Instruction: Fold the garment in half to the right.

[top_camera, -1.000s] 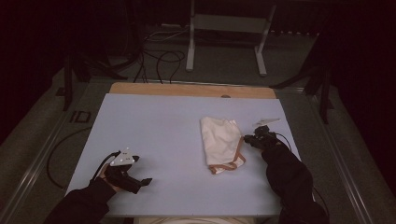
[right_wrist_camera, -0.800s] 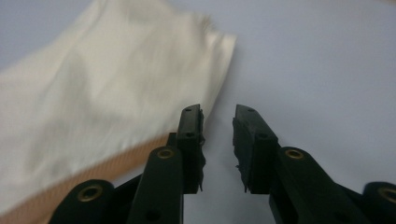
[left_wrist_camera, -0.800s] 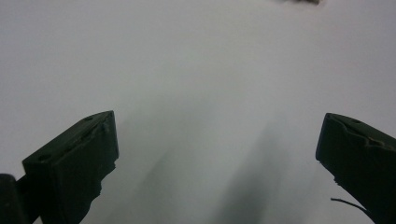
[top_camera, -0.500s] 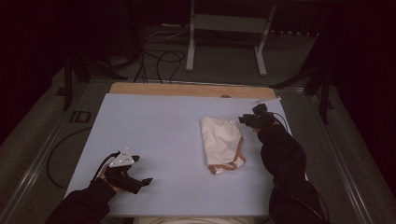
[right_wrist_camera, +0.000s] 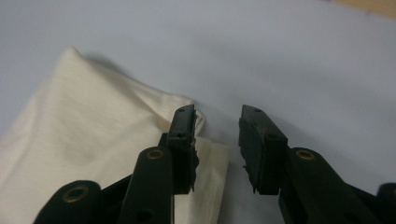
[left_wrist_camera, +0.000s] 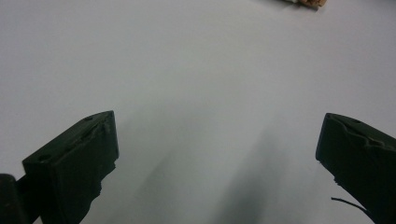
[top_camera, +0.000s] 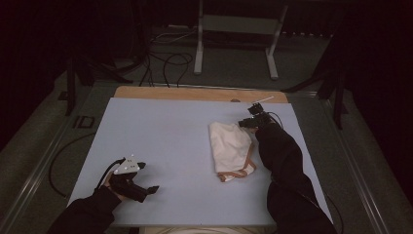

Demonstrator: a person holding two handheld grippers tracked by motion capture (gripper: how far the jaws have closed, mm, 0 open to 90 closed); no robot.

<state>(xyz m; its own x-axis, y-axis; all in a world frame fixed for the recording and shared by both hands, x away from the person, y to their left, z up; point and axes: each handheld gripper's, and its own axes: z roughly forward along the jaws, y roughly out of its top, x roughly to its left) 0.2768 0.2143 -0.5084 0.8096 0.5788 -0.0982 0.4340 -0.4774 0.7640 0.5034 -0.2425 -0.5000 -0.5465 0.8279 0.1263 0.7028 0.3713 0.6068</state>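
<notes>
Pale table (top_camera: 160,131) bears unlabelled cream cloth (top_camera: 231,146); both hand-held grippers gape empty.

Cream cloth (top_camera: 231,148) with a tan-brown trimmed edge, plain otherwise, no print. Pale lavender-grey table sheet (top_camera: 165,141), light wood strip (top_camera: 195,93) along the far edge. Black jaws on both grippers, left gripper (top_camera: 146,183) topped by a light grey plate, right gripper (top_camera: 246,123) all black. Dark sleeves.

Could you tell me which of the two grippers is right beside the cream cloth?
The right gripper, at the far corner of the folded cream cloth, jaws parted with nothing between them. The left gripper rests far from it on the bare table.
</notes>
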